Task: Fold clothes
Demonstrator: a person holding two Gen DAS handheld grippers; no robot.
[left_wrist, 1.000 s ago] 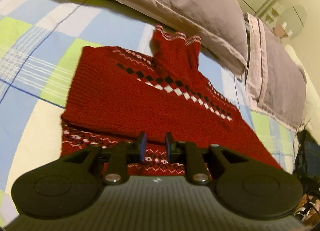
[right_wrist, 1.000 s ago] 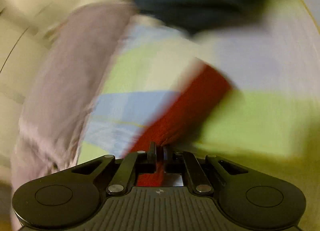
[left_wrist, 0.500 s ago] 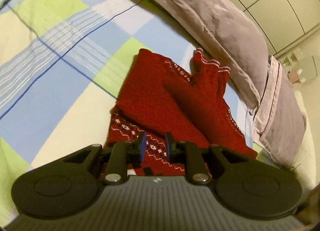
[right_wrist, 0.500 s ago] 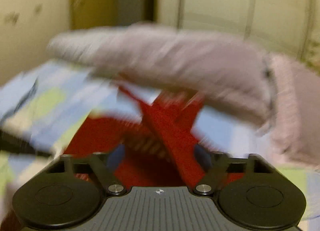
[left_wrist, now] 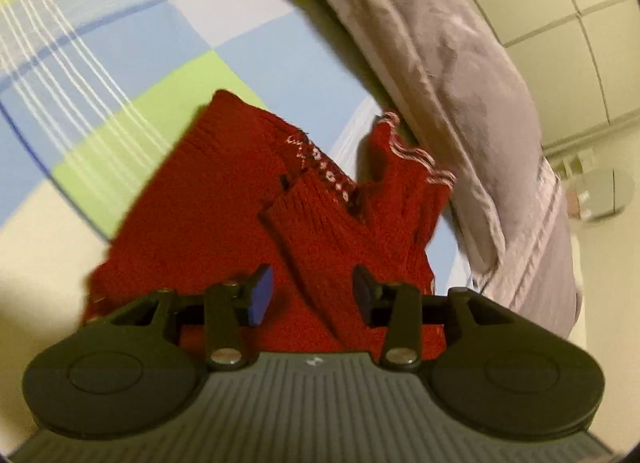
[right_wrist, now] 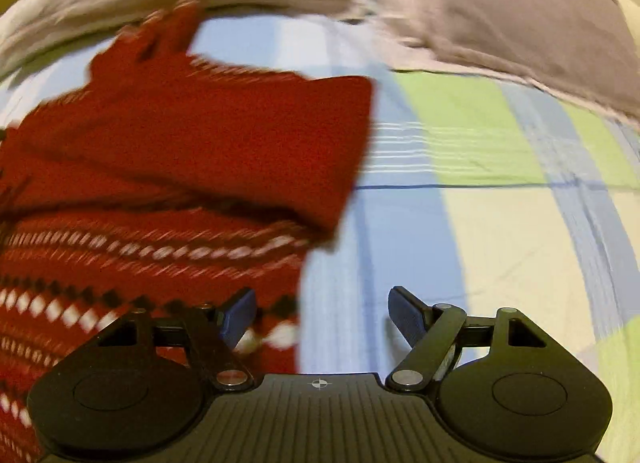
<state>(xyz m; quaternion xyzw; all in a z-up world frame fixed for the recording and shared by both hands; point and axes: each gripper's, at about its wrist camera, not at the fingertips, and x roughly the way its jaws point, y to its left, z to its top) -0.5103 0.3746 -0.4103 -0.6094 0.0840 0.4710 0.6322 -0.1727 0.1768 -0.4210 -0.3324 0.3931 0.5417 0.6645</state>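
Sweater: the red knitted sweater (left_wrist: 208, 223) lies on the checked bedsheet (left_wrist: 120, 47), close below the grey pillows (left_wrist: 440, 63). Its patterned lower part (right_wrist: 120, 283) faces up on my side.

Sleeves: both look folded in over the body. One lies as a diagonal band across the middle (left_wrist: 320, 247); the striped cuffs (left_wrist: 416, 159) bunch up near the pillows.

Left tongs: my left tongs (left_wrist: 312, 289) point down over the sweater and the jaws are opening. The diagonal sleeve runs through the gap, but the pads are clear of it on both sides, so I grip nothing.

Right tongs: my right tongs (right_wrist: 322, 313) stand wide and empty. They straddle the sweater's right-hand edge: the left pad (right_wrist: 240, 313) is over the patterned knit, the right pad (right_wrist: 406, 315) over bare sheet.

Done so far: I judge the sleeve folds finished, with the top half narrowed to a rough rectangle.

Still to do: the body has yet to be folded over on itself; the bunched cuffs probably want smoothing first.

Unclear: the right view is blurred, so I cannot tell how neatly the edges line up.
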